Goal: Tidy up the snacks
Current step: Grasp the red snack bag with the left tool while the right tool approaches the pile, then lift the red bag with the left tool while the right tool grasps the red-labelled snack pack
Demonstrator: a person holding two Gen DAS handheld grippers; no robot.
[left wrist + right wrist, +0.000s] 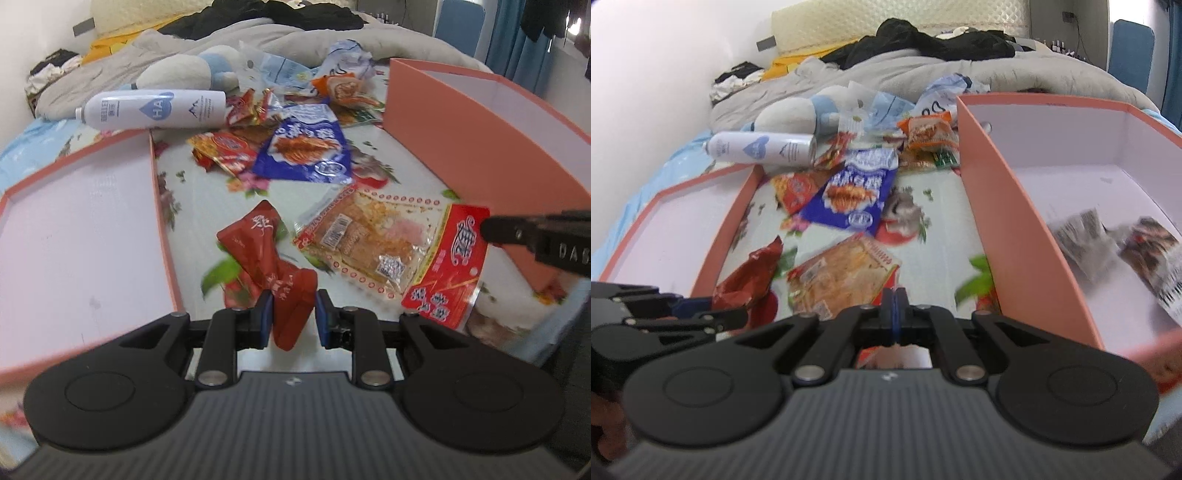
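Observation:
My left gripper is shut on a crumpled dark red snack packet, which sticks out ahead of the blue pads above the flowered bedsheet. In the right wrist view that same left gripper shows at the lower left with the red packet. My right gripper is shut on the red end of a clear packet of golden dried snack. Its black tip comes in from the right in the left wrist view, pinching that packet. The two packets hang side by side.
An open pink box stands to the right, with two packets inside; its lid lies to the left. Farther back lie a blue packet, other snack packets, a white spray can, a plush toy and a grey duvet.

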